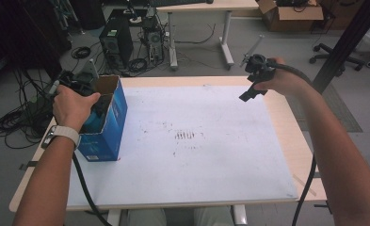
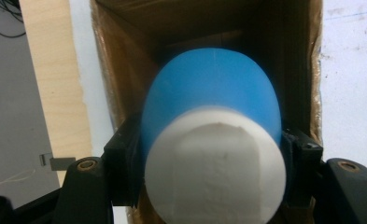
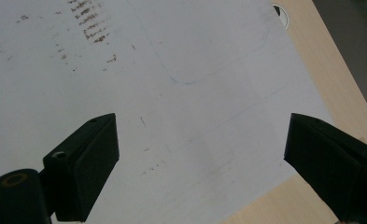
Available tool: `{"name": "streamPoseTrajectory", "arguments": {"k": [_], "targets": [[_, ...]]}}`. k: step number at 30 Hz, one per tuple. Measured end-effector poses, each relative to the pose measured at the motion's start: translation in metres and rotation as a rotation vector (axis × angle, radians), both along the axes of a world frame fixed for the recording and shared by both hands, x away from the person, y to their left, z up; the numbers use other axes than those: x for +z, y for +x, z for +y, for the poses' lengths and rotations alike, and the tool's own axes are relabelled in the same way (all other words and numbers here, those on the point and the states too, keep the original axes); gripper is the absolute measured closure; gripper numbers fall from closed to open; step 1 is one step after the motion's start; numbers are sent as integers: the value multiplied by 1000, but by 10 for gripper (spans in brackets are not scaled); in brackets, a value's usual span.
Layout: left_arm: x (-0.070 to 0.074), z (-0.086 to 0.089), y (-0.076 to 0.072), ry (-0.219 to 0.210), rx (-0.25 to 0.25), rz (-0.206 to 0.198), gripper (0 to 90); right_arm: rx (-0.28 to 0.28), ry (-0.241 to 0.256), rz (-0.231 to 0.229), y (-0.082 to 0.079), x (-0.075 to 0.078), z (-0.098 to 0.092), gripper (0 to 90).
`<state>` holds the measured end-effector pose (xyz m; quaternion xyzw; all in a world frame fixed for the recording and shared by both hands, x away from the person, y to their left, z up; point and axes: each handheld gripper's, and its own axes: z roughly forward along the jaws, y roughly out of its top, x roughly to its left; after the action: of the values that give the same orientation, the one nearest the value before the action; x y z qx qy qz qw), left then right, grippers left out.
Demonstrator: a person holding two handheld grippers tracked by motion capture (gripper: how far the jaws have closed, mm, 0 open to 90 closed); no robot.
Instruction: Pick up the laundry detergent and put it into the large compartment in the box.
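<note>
The left hand (image 1: 74,104) reaches into the open top of a blue cardboard box (image 1: 108,127) at the desk's (image 1: 286,122) left edge. The left gripper (image 2: 209,163) is clamped on a smooth, rounded blue object with a flat white foam-like end (image 2: 214,154), inside the box's brown interior. The right hand (image 1: 286,80) hovers above the far right corner. The right gripper (image 3: 200,163) points down at the scuffed white mat (image 1: 197,155), jaws wide apart, empty.
</note>
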<state>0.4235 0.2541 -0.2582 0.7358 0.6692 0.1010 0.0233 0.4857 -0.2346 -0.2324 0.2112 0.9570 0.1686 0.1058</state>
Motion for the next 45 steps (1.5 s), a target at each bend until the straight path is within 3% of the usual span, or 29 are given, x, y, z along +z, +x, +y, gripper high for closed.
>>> {"name": "streamPoseTrajectory", "arguments": {"k": [12,30,35,45], "targets": [[-15,1,0,6,-7,24,376,-4,1,1,0,-1,-1,98],[-17,1,3,-2,-8,26,370,-2,3,7,1,-3,0,98],[-16,3,2,-25,0,20,338,-4,4,6,0,-3,-1,98],[-13,2,1,-12,-9,7,291,-1,6,7,-1,-2,0,98]]}}
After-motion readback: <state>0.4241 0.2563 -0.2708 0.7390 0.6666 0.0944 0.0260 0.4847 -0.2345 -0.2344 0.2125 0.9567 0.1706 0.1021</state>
